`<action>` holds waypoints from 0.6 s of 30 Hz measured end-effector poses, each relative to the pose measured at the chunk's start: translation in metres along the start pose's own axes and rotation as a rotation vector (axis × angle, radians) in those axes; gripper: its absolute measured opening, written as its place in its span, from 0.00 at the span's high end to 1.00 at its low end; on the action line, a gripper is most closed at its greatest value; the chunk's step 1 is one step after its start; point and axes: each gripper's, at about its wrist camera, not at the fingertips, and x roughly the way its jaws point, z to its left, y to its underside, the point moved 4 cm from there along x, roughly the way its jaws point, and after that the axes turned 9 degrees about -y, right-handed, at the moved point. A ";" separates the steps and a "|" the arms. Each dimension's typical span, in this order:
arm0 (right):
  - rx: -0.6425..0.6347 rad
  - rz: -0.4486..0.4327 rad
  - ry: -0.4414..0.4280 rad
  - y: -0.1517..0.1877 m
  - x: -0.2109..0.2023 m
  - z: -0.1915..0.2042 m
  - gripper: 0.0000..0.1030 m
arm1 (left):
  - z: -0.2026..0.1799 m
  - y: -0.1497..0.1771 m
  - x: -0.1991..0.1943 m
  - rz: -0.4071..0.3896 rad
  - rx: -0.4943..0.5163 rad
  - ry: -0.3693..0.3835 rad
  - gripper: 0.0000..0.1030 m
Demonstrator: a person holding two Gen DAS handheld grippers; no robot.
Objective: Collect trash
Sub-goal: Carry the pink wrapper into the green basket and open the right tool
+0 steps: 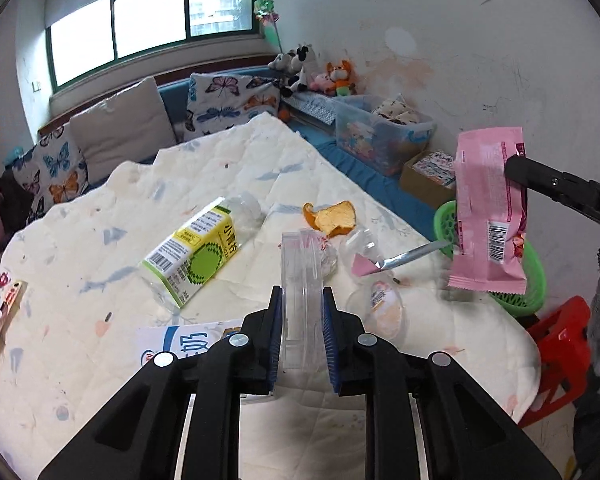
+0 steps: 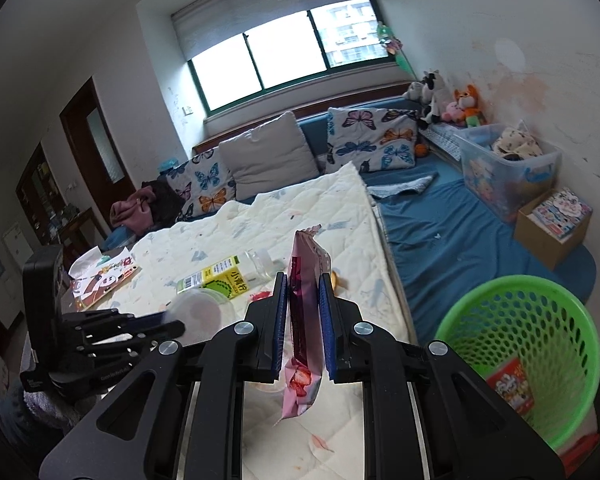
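The right gripper (image 2: 303,322) pinches a crinkled pink wrapper (image 2: 305,320) (barcode on its back) in the air beside the green basket (image 2: 480,312) off the quilt's (image 1: 260,168) edge, while the left gripper (image 1: 302,336) clamps a clear plastic lid (image 1: 302,280) above the quilt.
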 end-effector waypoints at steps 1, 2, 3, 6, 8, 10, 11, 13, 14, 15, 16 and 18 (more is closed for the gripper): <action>0.001 -0.005 0.004 0.001 -0.004 -0.001 0.84 | 0.000 -0.001 -0.002 -0.004 -0.001 0.000 0.82; 0.002 -0.012 0.013 0.001 -0.008 -0.003 0.84 | 0.000 -0.002 -0.005 -0.009 -0.001 0.000 0.82; 0.004 -0.018 0.023 0.002 -0.013 -0.007 0.84 | 0.000 -0.004 -0.008 -0.015 0.000 0.002 0.82; 0.022 -0.029 0.056 0.003 -0.024 -0.022 0.84 | -0.004 -0.009 -0.017 -0.031 -0.007 0.027 0.82; 0.039 -0.035 0.089 0.003 -0.031 -0.036 0.84 | -0.010 -0.013 -0.020 -0.034 -0.013 0.049 0.82; 0.049 -0.038 0.117 0.003 -0.037 -0.047 0.84 | -0.019 -0.018 -0.022 -0.037 -0.014 0.082 0.82; 0.053 -0.038 0.139 0.003 -0.042 -0.055 0.84 | -0.025 -0.021 -0.022 -0.037 -0.013 0.098 0.82; 0.055 -0.042 0.182 0.003 -0.049 -0.068 0.84 | -0.037 -0.026 -0.020 -0.039 -0.009 0.133 0.82; 0.060 -0.041 0.209 0.004 -0.052 -0.077 0.84 | -0.045 -0.030 -0.019 -0.042 -0.006 0.148 0.82; 0.067 -0.042 0.226 0.004 -0.055 -0.084 0.84 | -0.051 -0.032 -0.019 -0.043 -0.001 0.157 0.82; 0.076 -0.043 0.244 0.006 -0.059 -0.092 0.84 | -0.059 -0.035 -0.018 -0.043 0.006 0.171 0.82; 0.103 -0.040 0.277 0.010 -0.063 -0.111 0.84 | -0.075 -0.041 -0.013 -0.042 0.021 0.195 0.82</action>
